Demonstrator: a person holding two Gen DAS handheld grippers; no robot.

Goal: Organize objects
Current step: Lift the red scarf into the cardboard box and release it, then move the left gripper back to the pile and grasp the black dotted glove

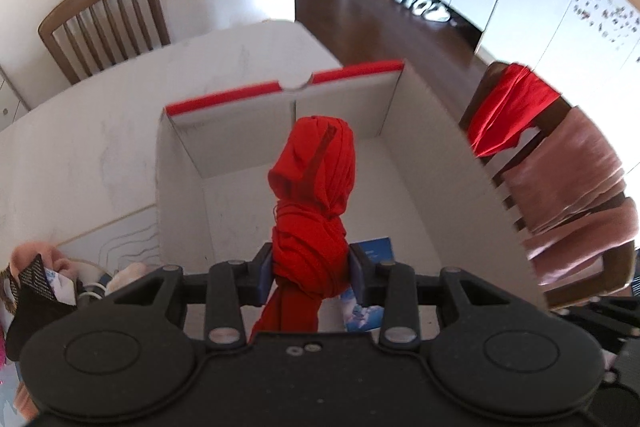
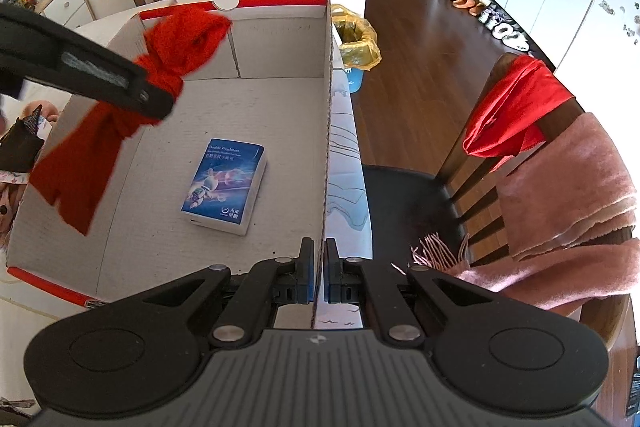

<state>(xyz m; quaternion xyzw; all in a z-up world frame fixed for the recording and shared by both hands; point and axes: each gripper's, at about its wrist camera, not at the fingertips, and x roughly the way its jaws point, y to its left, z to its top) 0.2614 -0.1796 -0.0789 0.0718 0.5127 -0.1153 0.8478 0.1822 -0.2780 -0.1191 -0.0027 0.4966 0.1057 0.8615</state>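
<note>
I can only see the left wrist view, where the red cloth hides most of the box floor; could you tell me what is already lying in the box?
Observer: One blue tissue pack lies flat on the floor of the cardboard box, nothing else.
Operator: Thank you. What is the right gripper doing?
Observer: The right gripper is shut on the box's near right wall, pinching the cardboard edge.
Operator: Does the red cloth touch the tissue pack?
Observer: No. The red cloth, clamped in the left gripper, hangs over the box's left side, apart from the pack.
</note>
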